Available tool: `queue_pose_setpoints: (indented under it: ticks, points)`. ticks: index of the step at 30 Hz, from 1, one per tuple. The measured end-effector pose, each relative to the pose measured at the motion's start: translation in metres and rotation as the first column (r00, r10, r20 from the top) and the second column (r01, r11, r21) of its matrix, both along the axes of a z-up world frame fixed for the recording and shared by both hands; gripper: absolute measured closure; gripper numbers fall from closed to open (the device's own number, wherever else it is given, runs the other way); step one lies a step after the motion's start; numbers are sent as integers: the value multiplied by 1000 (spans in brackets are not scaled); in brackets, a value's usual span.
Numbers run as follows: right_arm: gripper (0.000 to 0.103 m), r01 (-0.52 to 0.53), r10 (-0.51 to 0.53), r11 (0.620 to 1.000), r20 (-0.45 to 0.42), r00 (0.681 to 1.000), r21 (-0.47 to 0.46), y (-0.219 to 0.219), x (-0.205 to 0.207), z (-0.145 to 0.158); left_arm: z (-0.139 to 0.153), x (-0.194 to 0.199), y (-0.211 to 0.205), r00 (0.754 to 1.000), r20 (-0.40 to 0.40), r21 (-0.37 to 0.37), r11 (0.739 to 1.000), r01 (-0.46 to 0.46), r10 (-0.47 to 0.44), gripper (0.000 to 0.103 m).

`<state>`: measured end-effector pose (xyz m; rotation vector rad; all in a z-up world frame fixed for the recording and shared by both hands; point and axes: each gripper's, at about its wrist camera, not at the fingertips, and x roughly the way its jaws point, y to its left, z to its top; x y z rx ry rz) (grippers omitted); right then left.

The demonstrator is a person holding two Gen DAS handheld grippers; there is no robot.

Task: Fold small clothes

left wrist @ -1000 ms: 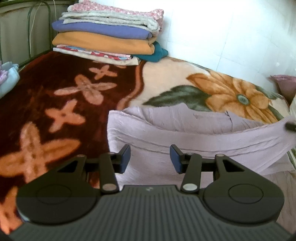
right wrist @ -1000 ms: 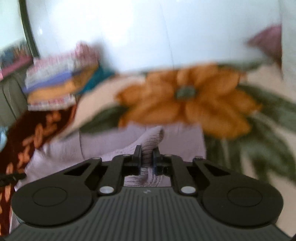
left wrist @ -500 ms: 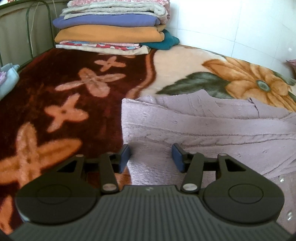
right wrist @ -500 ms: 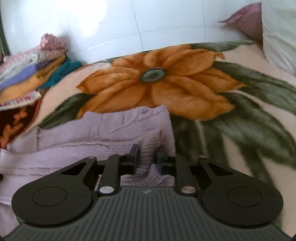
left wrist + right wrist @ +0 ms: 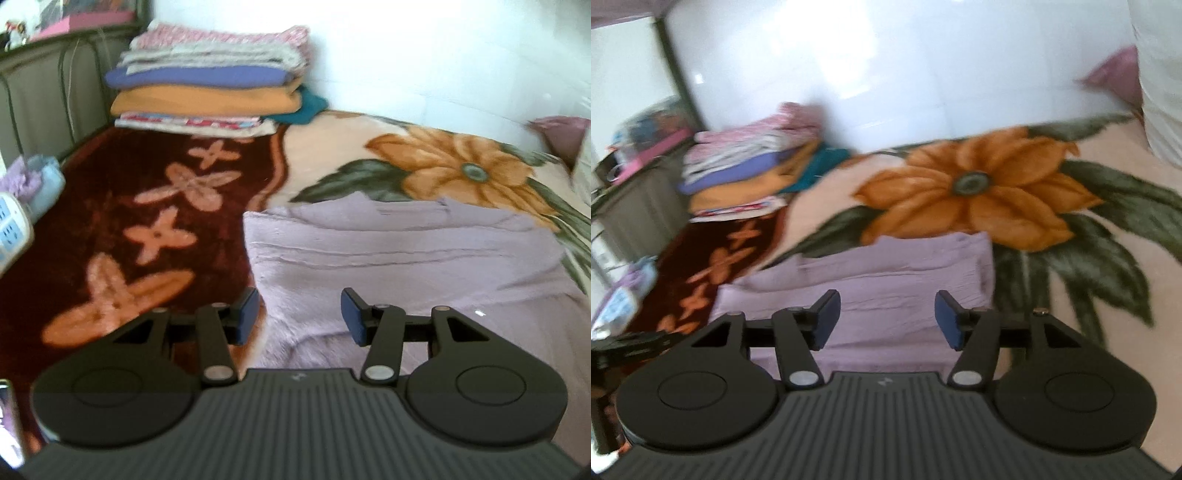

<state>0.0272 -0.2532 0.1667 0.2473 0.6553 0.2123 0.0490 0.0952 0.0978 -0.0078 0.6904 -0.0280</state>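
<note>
A lilac knitted garment (image 5: 406,254) lies folded flat on the flowered blanket (image 5: 155,206). It also shows in the right wrist view (image 5: 886,291). My left gripper (image 5: 299,317) is open and empty, above the garment's near left corner. My right gripper (image 5: 886,319) is open and empty, just above the garment's near edge. The left gripper's body (image 5: 624,343) shows at the left edge of the right wrist view.
A stack of folded clothes (image 5: 210,92) sits at the back left against the white tiled wall (image 5: 424,55). A small lilac and blue bundle (image 5: 33,181) lies at the left edge. A pink pillow (image 5: 561,133) is at the far right.
My right gripper has opened and let go of the lilac garment, which now lies folded flat. Both grippers have pulled back and up from it.
</note>
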Motion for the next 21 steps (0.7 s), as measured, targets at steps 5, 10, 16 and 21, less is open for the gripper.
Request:
queue_pose_setpoints:
  ticks: [5,10,16,21]
  points:
    - [36,-88,88,995,7,996,-52,15,-53,35,13,-37,-13,998,1,-2,998,61,-61,50]
    - [36,-142,137,982,-45,990,-128,31,-92,29,7,-72,-27,990,-23,13,990,141,-141,50]
    - [36,-213,191,947,-113,975,-239,56,-133,-11,-15,-107,-37,974,-93,21,978,209,-206,50]
    - [36,-267,226,919,-169,959,-289,71,-155,-45,-34,-127,-41,961,-158,11,973,231,-226,50]
